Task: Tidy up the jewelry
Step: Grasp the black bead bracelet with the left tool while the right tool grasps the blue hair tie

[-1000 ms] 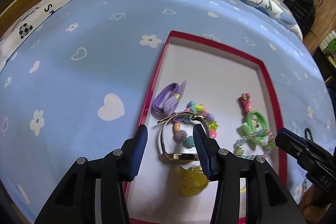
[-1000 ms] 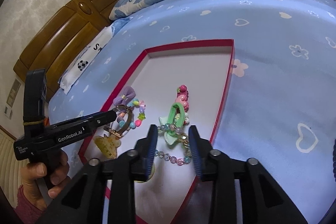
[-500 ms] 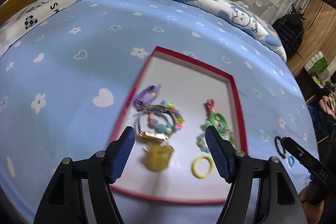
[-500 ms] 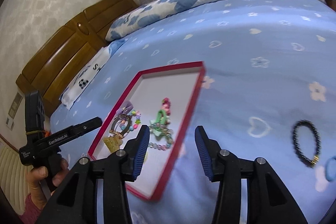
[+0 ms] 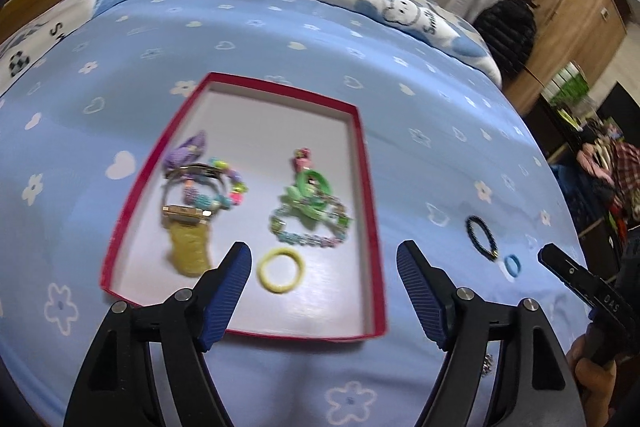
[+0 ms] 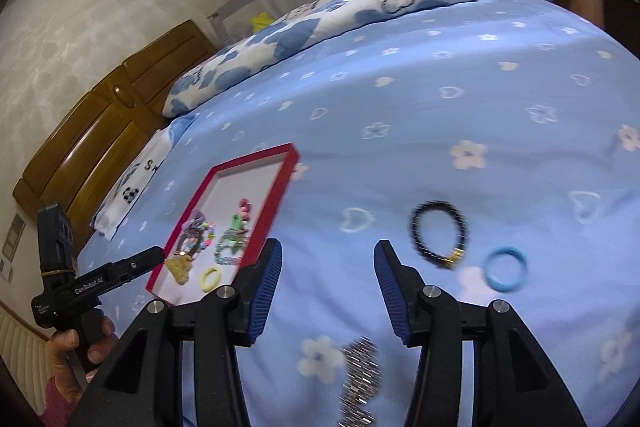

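The left gripper [image 5: 324,267] hangs over the near end of the red-rimmed tray [image 5: 370,211], its jaws wide apart and opening further, with nothing held; the yellow hair ring [image 5: 280,269] lies on the tray floor in the gap between the blue pads [image 5: 226,297], untouched. The right gripper [image 6: 328,267] is parted about halfway and grips nothing; only blue bedsheet [image 6: 460,99] shows between its fingers.

Taking the tray as landmark: the left wrist view looks straight into it and shows a gold watch [image 5: 186,213] with a colourful bead bracelet [image 5: 224,187] and a purple piece [image 5: 186,153] on its left side, a green hair tie [image 5: 312,187] with a clear bead chain [image 5: 308,237] on its right side, all somewhat blurred. Right of the tray, out on the sheet, lie a black bead bracelet [image 5: 482,237] and a small blue ring [image 5: 513,264].

The right wrist view sees the tray [image 6: 280,195] only small and at a slant, far left, but shows the black bead bracelet [image 6: 438,239] and blue ring [image 6: 505,269] large, well apart from the tray. It alone shows clearly a silver link band [image 6: 358,371] on the sheet nearest the camera, and a hand [image 6: 76,347] holding the left gripper [image 6: 140,261] beside the tray's near corner.
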### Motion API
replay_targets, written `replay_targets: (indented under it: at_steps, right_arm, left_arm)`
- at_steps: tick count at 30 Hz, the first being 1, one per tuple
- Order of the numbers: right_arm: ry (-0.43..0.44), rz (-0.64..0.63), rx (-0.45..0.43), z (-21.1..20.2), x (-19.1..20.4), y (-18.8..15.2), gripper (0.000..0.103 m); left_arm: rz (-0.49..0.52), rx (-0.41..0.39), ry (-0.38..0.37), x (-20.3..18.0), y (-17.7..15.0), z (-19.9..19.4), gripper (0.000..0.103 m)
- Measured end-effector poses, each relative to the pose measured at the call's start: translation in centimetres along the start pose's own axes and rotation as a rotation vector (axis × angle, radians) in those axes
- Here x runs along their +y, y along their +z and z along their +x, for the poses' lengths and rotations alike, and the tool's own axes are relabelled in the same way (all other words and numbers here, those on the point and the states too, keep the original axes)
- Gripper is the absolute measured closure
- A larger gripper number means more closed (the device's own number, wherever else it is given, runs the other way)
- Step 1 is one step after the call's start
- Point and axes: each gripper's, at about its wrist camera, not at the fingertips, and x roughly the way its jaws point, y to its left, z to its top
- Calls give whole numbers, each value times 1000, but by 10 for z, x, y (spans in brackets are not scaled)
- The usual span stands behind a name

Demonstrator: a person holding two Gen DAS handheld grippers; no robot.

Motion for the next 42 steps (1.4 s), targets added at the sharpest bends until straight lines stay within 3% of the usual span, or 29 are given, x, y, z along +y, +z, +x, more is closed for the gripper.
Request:
replay_targets:
  at_steps: [10, 20, 32, 42]
  right_arm:
    - [-70, 76, -17, -28, -52, -16, 53]
    - [-135, 96, 3, -25, -82, -20, 53]
    - [-205, 67, 73, -1, -105, -10, 55]
    - [-236, 16, 135, 24, -109, -4, 71]
  left_arm:
    - [78, 30, -21, -38, -4, 6, 27]
    - [165, 91, -37, -84, 0, 35, 26]
    - [262, 187, -55, -144, 20, 112, 27]
    - [313, 248, -56, -181, 35, 189, 35]
